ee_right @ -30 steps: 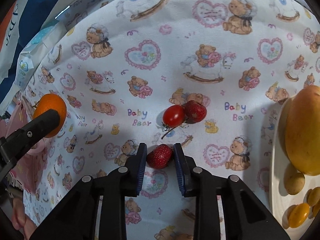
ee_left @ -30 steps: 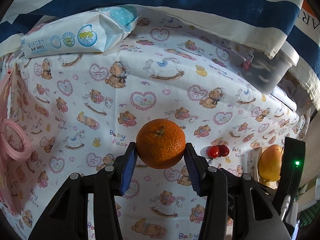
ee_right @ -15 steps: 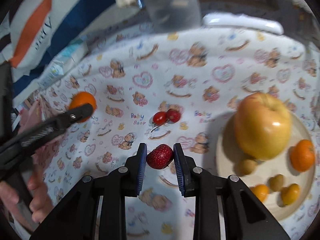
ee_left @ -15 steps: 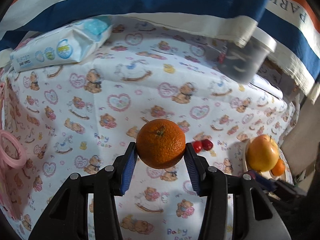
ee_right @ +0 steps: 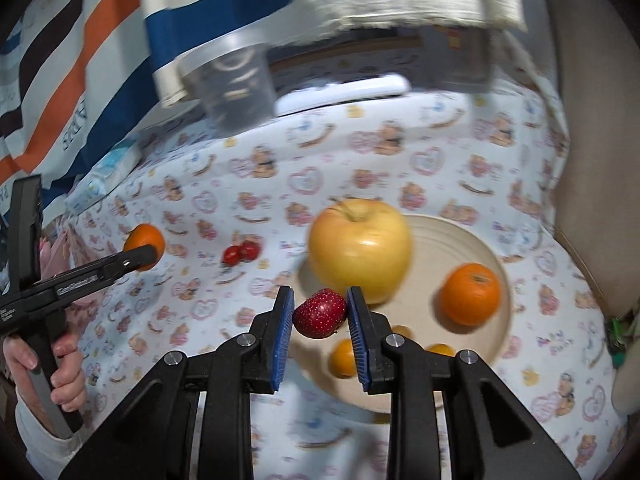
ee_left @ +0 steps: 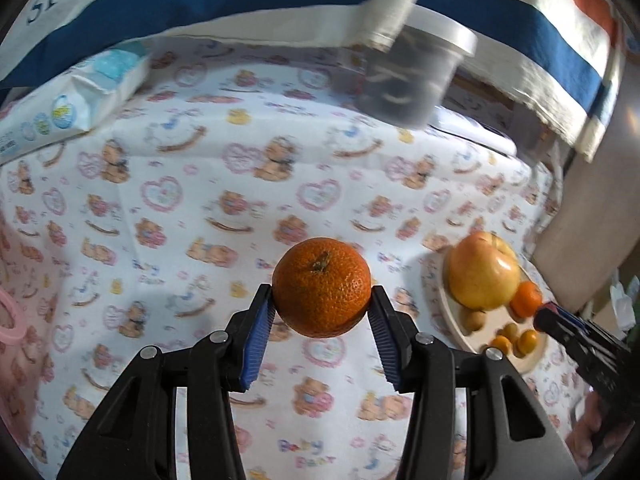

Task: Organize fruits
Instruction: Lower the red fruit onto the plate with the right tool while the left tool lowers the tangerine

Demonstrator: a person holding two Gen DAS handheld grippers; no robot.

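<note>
My left gripper (ee_left: 322, 300) is shut on an orange mandarin (ee_left: 322, 287) and holds it above the teddy-bear cloth; that mandarin also shows in the right wrist view (ee_right: 145, 240). My right gripper (ee_right: 320, 312) is shut on a red strawberry (ee_right: 320, 313), held over the near edge of the cream plate (ee_right: 460, 240). On the plate lie a yellow apple (ee_right: 360, 250), a mandarin (ee_right: 471, 294) and small orange fruits (ee_right: 342, 358). The plate (ee_left: 450, 320) and apple (ee_left: 482, 272) lie to the right in the left wrist view. Two red fruits (ee_right: 240, 253) lie on the cloth left of the plate.
A clear plastic tub (ee_left: 412, 76) stands at the back under a striped cloth (ee_left: 280, 0). A pack of baby wipes (ee_left: 72, 100) lies back left. A pink ring (ee_left: 12, 320) is at the left edge. A beige wall (ee_right: 592, 120) rises right of the plate.
Both grippers have swung right and lifted. The right gripper carried the strawberry from the cloth to above the plate's near edge. The left keeps the mandarin, and the plate has come nearer.
</note>
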